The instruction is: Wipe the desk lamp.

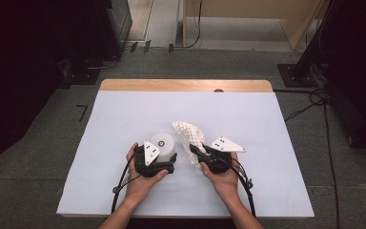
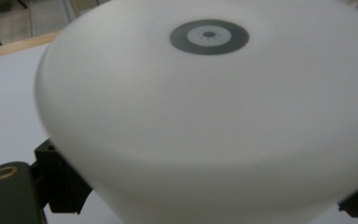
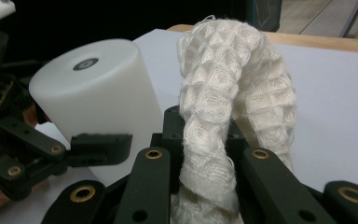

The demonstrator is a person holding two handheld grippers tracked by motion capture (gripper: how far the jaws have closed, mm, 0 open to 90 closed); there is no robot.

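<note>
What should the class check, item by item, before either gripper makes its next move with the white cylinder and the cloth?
1. Left gripper jaws on both sides of the white cylinder: ok.
2. Right gripper jaws shut on the waffle cloth: ok.
3. Cylinder standing flat on the table sheet: cannot tell, its base is hidden.
4. Cloth apart from the cylinder: ok, a gap shows in the right gripper view.
5. Firmness of the left grip: cannot tell.
</note>
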